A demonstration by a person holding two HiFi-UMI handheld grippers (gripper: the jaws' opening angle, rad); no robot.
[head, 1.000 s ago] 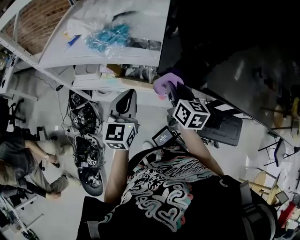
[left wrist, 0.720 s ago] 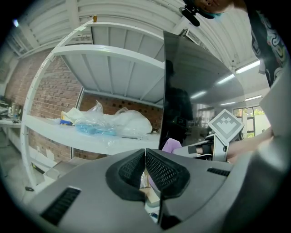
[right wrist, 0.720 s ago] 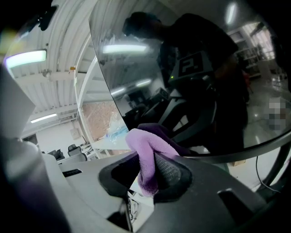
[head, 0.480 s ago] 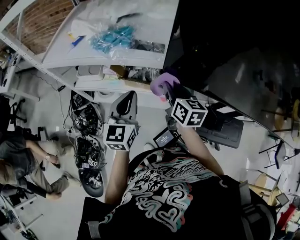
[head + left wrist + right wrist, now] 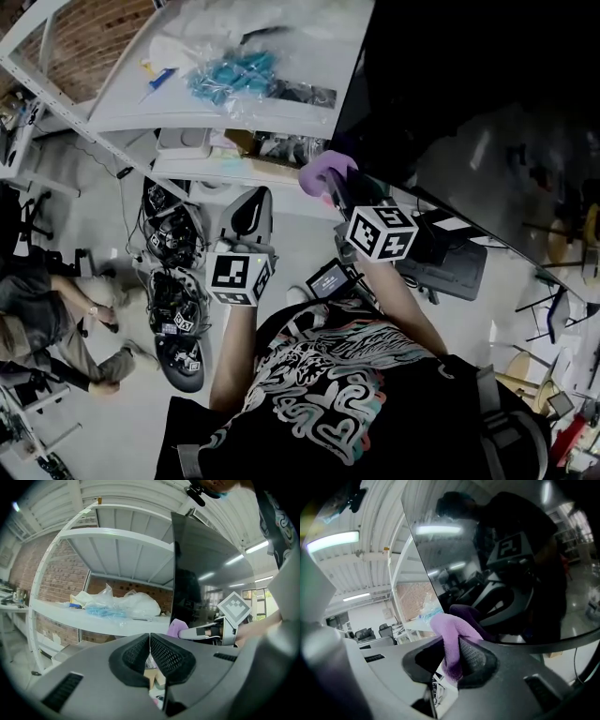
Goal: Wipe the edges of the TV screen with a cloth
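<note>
While left gripper [image 5: 150, 639] hangs closed, right gripper [image 5: 452, 660] clamps purple cloth [image 5: 447, 627] by TV screen [image 5: 469, 94] edge.

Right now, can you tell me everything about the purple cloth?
The purple cloth is soft and fuzzy-looking, bunched into a folded wad. The right gripper has its jaws shut on it, with the top poking out. It sits at the lower corner of the dark TV screen, seemingly touching the glass, which mirrors it.

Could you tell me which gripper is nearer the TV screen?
Right. The right gripper, shut on the purple cloth, is at a corner of the TV screen; the empty left gripper is off to its side.
</note>
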